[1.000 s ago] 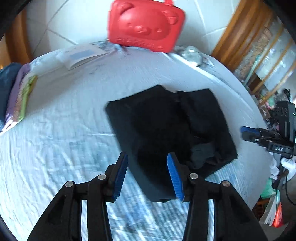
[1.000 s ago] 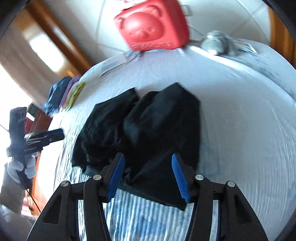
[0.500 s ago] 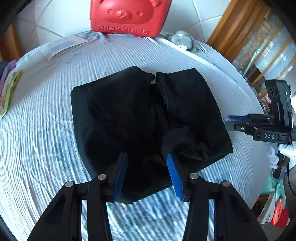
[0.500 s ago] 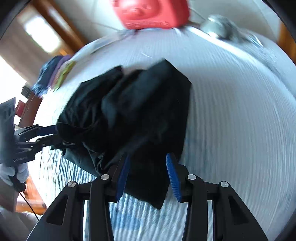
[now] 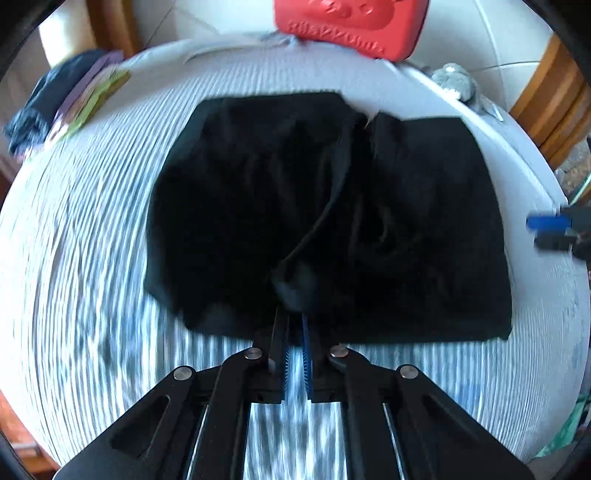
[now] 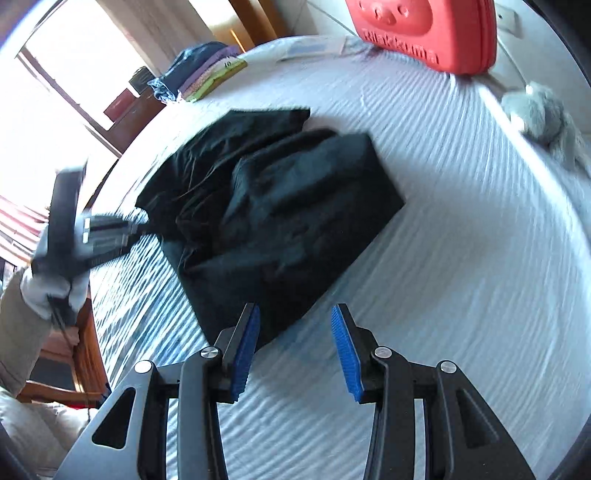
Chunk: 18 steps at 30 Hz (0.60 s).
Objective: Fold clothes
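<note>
A black garment point(image 5: 325, 206) lies crumpled on the white striped bedcover point(image 5: 74, 258); it also shows in the right wrist view point(image 6: 273, 206). My left gripper point(image 5: 294, 325) is shut on the garment's near edge, pinching a fold. It appears at the left of the right wrist view point(image 6: 110, 236), at the garment's left edge. My right gripper point(image 6: 293, 332) is open and empty, just over the garment's near corner; its fingertips point(image 5: 546, 223) show at the right edge of the left wrist view.
A red bear-shaped case point(image 5: 351, 22) stands at the bed's far side. A grey plush toy point(image 6: 543, 110) lies at the far right. Folded clothes and books point(image 6: 199, 74) are stacked at the far left. A wooden bed frame point(image 6: 85, 354) runs along the left.
My left gripper has moved down to the garment's near edge and closed on it. My right gripper has shifted right, off the middle of the garment, and stays open.
</note>
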Tool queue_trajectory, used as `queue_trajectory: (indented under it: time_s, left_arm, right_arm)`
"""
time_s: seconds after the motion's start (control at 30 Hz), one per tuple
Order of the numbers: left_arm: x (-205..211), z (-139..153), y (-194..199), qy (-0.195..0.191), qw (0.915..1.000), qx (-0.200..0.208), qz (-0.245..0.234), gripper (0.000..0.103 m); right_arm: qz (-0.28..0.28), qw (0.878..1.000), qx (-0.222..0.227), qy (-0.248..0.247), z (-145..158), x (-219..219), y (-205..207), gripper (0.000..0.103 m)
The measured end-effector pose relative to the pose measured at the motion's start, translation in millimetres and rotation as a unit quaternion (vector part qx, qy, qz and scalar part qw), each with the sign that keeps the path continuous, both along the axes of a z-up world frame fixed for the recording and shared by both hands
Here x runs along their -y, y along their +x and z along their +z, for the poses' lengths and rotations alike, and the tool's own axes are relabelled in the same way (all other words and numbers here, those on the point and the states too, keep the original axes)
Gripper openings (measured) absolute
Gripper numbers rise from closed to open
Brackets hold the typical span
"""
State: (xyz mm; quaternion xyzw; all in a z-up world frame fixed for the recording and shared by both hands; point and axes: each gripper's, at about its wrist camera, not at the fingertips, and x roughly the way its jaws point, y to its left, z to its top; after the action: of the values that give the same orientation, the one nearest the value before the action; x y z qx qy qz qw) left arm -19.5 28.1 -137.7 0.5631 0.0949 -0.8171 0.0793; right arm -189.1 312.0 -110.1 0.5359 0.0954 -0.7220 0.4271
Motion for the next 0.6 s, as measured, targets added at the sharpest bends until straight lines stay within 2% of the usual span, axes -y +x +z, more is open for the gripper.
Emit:
queue_trajectory:
  time_s: [0.07,0.13,0.17,0.2,0.23,0.27,0.3,0.37,0.43,0.6]
  left_arm:
    - [2,-2,11,0.012,0.9997,0.009,0.019,0.005]
    - [5,7,15,0.035,0.9984,-0.005,0.043,0.007]
    - [6,16,18,0.047,0.9971,-0.021,0.057,0.013]
    - [7,25,18,0.049,0.9953,-0.035,0.076,0.025]
    - [8,32,18,0.043,0.993,-0.047,0.1,0.031]
    - [10,40,18,0.038,0.9899,-0.059,0.123,0.044]
    - [11,43,18,0.038,0.9859,-0.069,0.148,0.046]
    - [14,43,14,0.043,0.9776,-0.079,0.19,0.046]
    - [12,37,8,0.041,0.9743,-0.081,0.206,0.046]
    - [7,13,-7,0.039,0.9765,-0.053,0.205,0.046]
  right_arm:
    - [0.004,1.0,-0.005,-0.017,10,7,-19,0.041]
    - [0.012,0.999,-0.002,-0.032,16,22,-40,0.041]
    - [0.017,0.999,0.001,-0.038,19,30,-50,0.041]
    - [0.022,0.999,0.004,-0.042,21,40,-60,0.041]
    - [0.028,0.999,0.006,-0.044,22,53,-71,0.041]
    - [0.033,0.998,0.008,-0.044,22,67,-80,0.041]
    - [0.036,0.998,0.011,-0.047,22,79,-87,0.041]
    - [0.042,0.998,0.017,-0.05,18,106,-101,0.041]
    - [0.041,0.998,0.027,-0.049,10,128,-116,0.041]
    - [0.042,0.998,0.05,-0.019,-23,172,-136,0.043]
